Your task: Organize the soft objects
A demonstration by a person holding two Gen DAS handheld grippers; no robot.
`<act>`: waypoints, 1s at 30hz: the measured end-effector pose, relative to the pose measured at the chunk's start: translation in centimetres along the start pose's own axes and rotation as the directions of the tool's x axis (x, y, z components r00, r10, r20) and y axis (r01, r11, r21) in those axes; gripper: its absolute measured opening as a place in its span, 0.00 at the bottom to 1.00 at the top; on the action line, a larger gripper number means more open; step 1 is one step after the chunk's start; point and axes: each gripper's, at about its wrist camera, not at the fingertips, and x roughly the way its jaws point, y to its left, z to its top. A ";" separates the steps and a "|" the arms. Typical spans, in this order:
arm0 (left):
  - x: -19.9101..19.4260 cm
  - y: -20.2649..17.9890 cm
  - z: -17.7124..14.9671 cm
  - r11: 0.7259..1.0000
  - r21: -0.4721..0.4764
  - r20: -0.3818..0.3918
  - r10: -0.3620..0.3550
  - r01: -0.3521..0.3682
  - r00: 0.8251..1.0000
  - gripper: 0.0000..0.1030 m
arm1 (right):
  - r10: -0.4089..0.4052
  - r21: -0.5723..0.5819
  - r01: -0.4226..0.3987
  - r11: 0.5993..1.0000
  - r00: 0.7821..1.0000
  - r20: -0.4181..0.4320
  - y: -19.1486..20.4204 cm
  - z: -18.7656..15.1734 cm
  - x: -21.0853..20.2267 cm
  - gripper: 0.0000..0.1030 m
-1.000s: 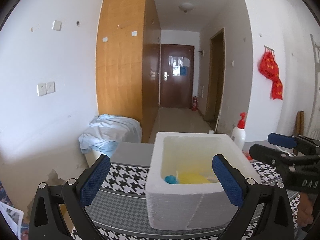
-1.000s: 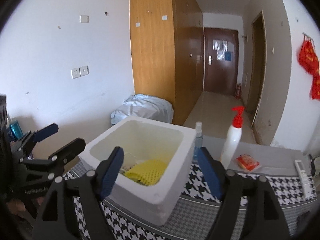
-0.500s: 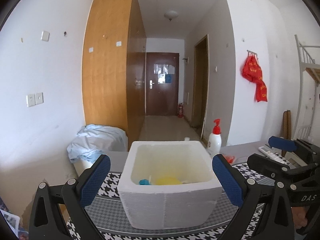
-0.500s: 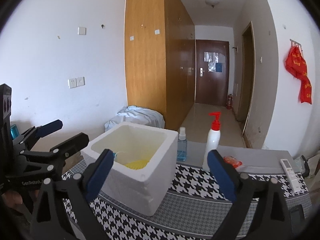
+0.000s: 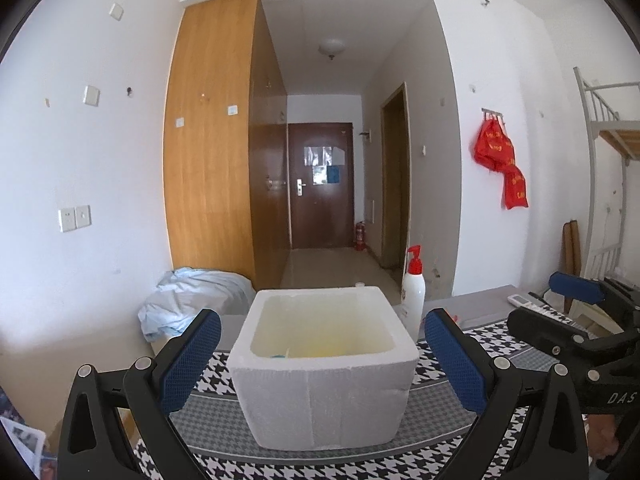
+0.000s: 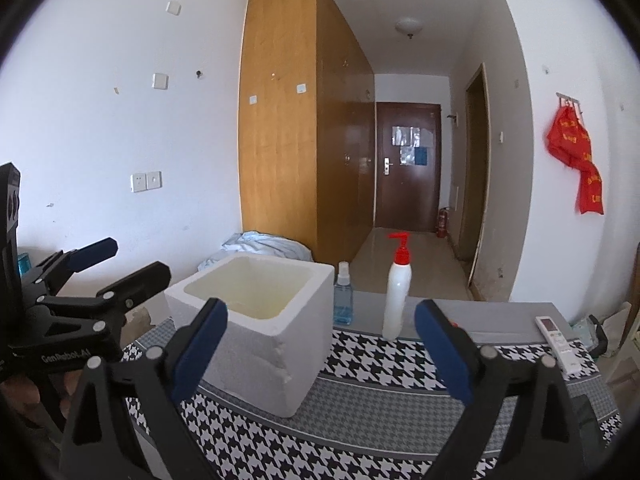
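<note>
Left gripper (image 5: 322,364): fingers spread wide, nothing between the pads.
Right gripper (image 6: 320,350): fingers wide after just opening further, holding nothing.
Foam box (image 5: 324,376): on the houndstooth cloth (image 6: 360,432) covering the counter, just ahead of both grippers; yellow and blue soft things (image 5: 304,354) barely show at its bottom.
Behind box: blue spray bottle (image 6: 343,294), white pump bottle (image 6: 397,292).
Right edge: remote (image 6: 558,338).

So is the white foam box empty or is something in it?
Not empty: over the foam box's near rim the left view shows a yellow thing and a blue bit at the bottom.
</note>
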 end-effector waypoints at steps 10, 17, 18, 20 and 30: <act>-0.9 -0.9 -1.9 1.000 0.017 0.016 0.000 0.000 1.000 0.99 | -0.009 -0.009 0.009 1.000 1.000 0.014 -0.1 -2.1 -0.9 0.94; -1.4 -1.3 -3.3 1.000 0.008 0.021 -0.013 0.013 1.000 0.99 | -0.020 0.007 0.020 1.000 1.000 0.014 -0.8 -3.8 -0.9 0.94; -1.5 -1.4 -3.5 1.000 0.007 0.020 -0.013 0.013 1.000 0.99 | -0.026 0.010 0.026 1.000 1.000 0.013 -1.0 -4.1 -1.0 0.94; -1.5 -1.4 -3.9 1.000 -0.001 0.018 -0.005 0.005 1.000 0.99 | -0.027 0.017 0.027 0.999 1.000 0.015 -1.1 -4.5 -1.1 0.94; -1.5 -1.9 -5.5 1.000 -0.023 0.001 -0.014 0.014 1.000 0.99 | -0.037 0.038 0.036 0.999 0.999 0.007 -1.6 -6.3 -2.2 0.94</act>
